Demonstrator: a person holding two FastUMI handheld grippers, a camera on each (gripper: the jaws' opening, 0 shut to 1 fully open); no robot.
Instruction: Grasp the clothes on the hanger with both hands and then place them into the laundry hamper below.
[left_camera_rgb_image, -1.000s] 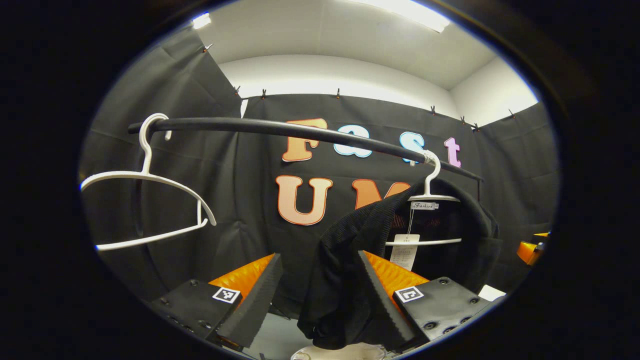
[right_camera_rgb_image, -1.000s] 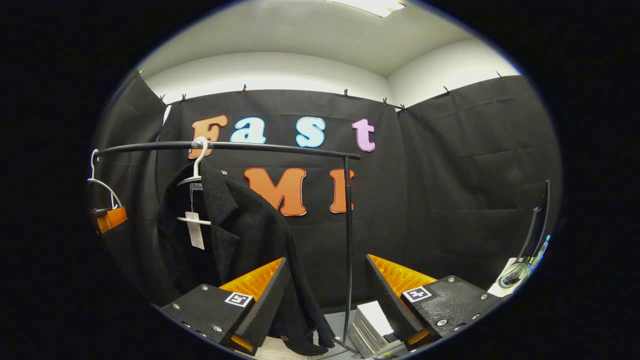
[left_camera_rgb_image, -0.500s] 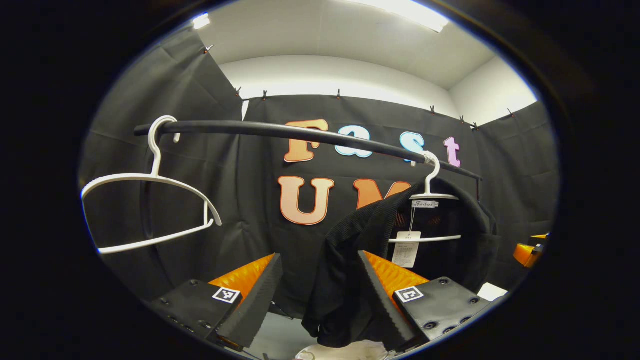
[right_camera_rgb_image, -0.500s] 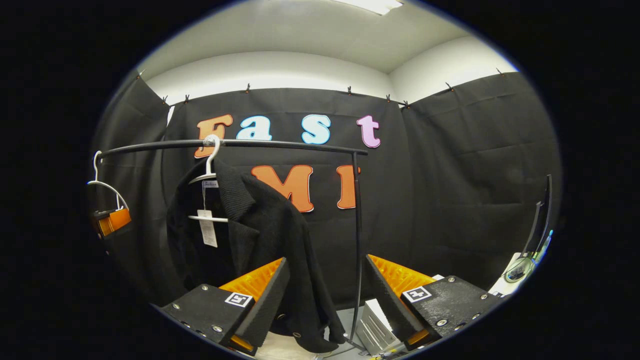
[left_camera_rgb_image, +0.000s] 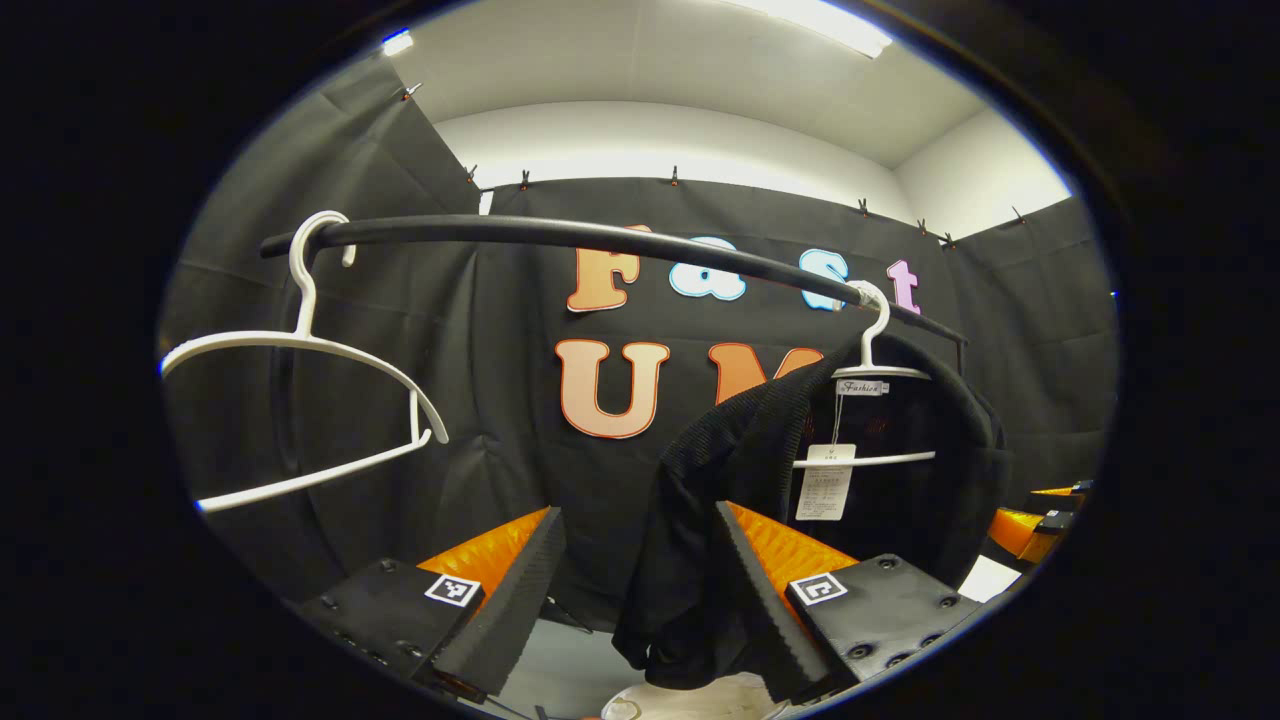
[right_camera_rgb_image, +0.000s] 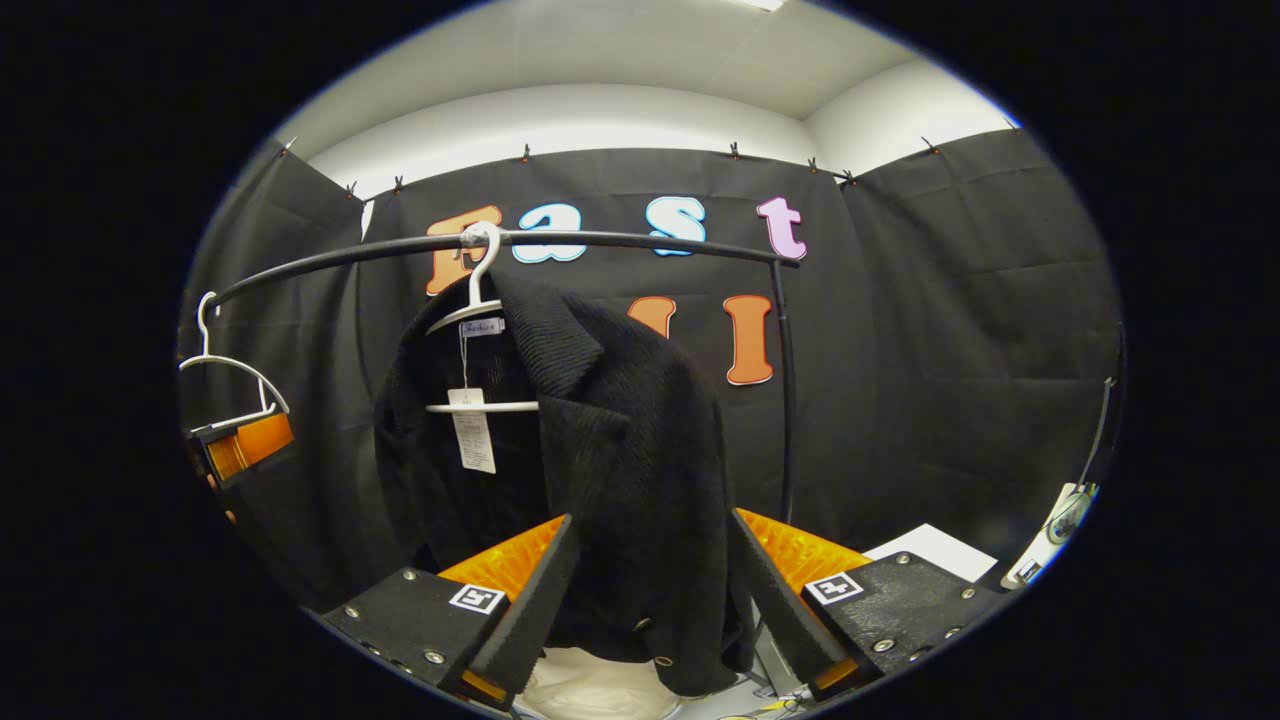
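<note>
The black jacket (right_camera_rgb_image: 600, 440) hangs on a white hanger (right_camera_rgb_image: 470, 320) from the black rail (right_camera_rgb_image: 620, 240), not yet grasped, its long axis running straight down toward the pale hamper rim (right_camera_rgb_image: 590, 690) below its hem. In the right gripper view the garment lies dead ahead of the right tool (right_camera_rgb_image: 650, 590), whose fingers stand wide apart with the lower front panel showing between them; whether they touch the cloth cannot be told. In the left gripper view the left tool (left_camera_rgb_image: 640, 590) is likewise spread wide and holds nothing, and the jacket (left_camera_rgb_image: 760, 500) lies ahead and to its right, one front edge drooping beside the right-hand finger. The right tool appears nearer and squarer to the garment. The left gripper view adds an empty white hanger (left_camera_rgb_image: 300, 400) close by on the rail (left_camera_rgb_image: 560, 235), and the right tool's edge (left_camera_rgb_image: 1030, 515) beyond the jacket; the right gripper view shows the left tool (right_camera_rgb_image: 245, 445) far off.
</note>
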